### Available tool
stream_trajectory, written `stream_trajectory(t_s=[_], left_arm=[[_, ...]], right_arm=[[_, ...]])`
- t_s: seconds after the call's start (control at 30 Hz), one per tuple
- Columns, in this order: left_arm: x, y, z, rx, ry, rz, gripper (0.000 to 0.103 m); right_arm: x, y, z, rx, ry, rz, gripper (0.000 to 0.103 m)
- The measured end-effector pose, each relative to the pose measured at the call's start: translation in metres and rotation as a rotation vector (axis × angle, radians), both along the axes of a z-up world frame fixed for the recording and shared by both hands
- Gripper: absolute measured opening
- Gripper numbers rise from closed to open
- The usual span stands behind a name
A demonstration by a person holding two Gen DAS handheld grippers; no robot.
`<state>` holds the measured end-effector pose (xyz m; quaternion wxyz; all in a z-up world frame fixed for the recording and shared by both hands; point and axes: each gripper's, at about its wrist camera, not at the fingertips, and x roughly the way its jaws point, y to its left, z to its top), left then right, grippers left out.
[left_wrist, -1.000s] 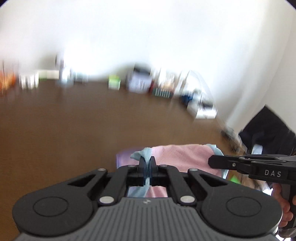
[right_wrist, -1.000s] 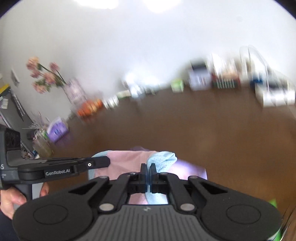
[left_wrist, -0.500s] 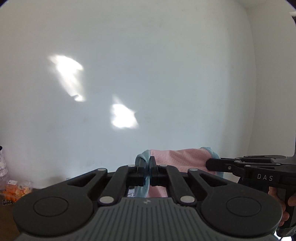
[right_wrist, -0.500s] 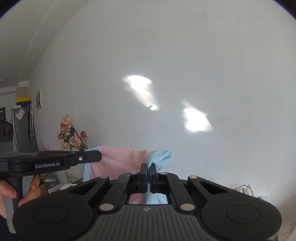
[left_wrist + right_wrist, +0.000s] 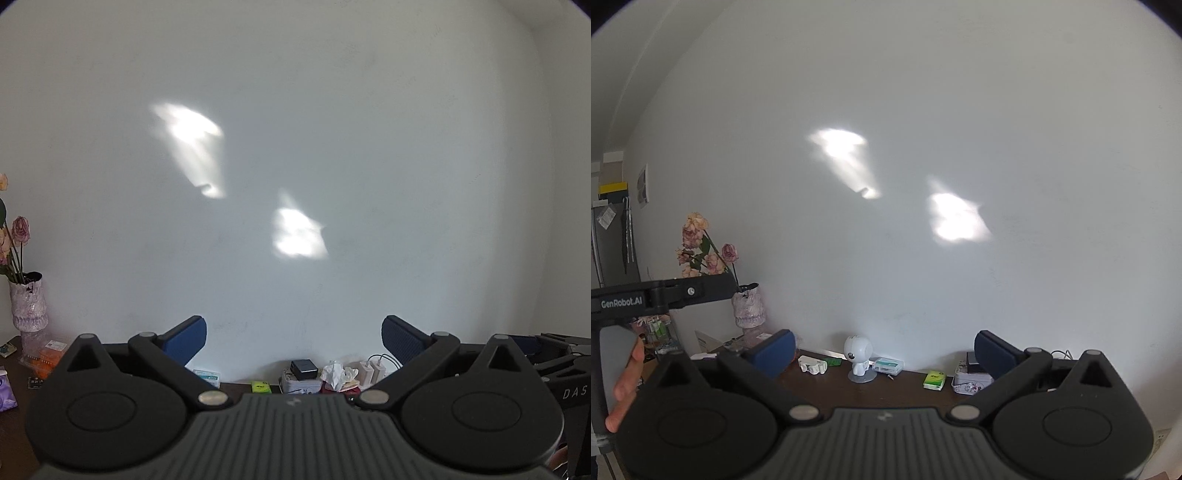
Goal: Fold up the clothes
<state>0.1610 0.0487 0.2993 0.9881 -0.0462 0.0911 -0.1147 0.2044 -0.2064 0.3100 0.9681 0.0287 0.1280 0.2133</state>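
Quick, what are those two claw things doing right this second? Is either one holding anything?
Left gripper: jaws opening wide, nothing between them.
Right gripper: jaws opening wide, nothing between them.

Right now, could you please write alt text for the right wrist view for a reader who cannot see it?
The right gripper is opening, its blue-padded fingers spread wide with nothing between them, facing a bare white wall. Beyond them, a dark brown wooden table holds a small white round-headed robot figurine and a green packet; the left gripper enters from the left.
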Motion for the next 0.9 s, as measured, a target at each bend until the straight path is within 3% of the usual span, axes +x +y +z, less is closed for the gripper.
stream_trajectory(t_s=[0.17,0.23,0.4,0.47,0.5,0.53,0.6,0.63,0.67,0.7,0.73,0.8,0.9], left_arm=[[0.016,0.026,-0.033,0.019,0.085,0.009,0.103],[0.027,0.029,-0.078,0.057,0.175,0.018,0.103],[0.063,0.038,-0.249,0.081,0.541,0.014,0.103],[0.072,0.041,-0.291,0.068,0.629,0.047,0.099],[0.076,0.042,-0.311,0.061,0.673,0.063,0.092],[0.081,0.042,-0.328,0.058,0.708,0.072,0.079],[0.073,0.038,-0.331,0.104,0.676,0.056,0.074],[0.071,0.037,-0.328,0.119,0.677,0.03,0.056],[0.071,0.036,-0.325,0.123,0.683,0.005,0.037],[0.074,0.038,-0.323,0.101,0.7,-0.019,0.001],[0.078,0.038,-0.318,0.086,0.704,-0.03,0.002],[0.093,0.035,-0.296,0.1,0.64,-0.001,0.001],[0.118,0.036,-0.24,0.077,0.542,0.009,0.001]], right_arm=[[0.009,0.007,-0.032,-0.02,0.044,-0.023,0.103],[0.014,0.009,-0.069,-0.039,0.124,-0.016,0.103],[0.032,0.027,-0.218,-0.121,0.428,-0.009,0.103],[0.039,0.034,-0.262,-0.125,0.506,-0.002,0.093],[0.043,0.036,-0.28,-0.118,0.542,-0.002,0.089],[0.047,0.038,-0.297,-0.111,0.578,-0.003,0.079],[0.054,0.042,-0.317,-0.102,0.624,-0.006,0.07],[0.057,0.044,-0.321,-0.099,0.638,-0.008,0.064],[0.06,0.046,-0.323,-0.096,0.649,-0.009,0.038],[0.062,0.047,-0.32,-0.093,0.645,0.0,0.019],[0.063,0.048,-0.316,-0.089,0.642,0.008,0.004],[0.066,0.051,-0.307,-0.083,0.631,0.025,0.003],[0.087,0.051,-0.253,-0.074,0.511,0.005,0.002]])
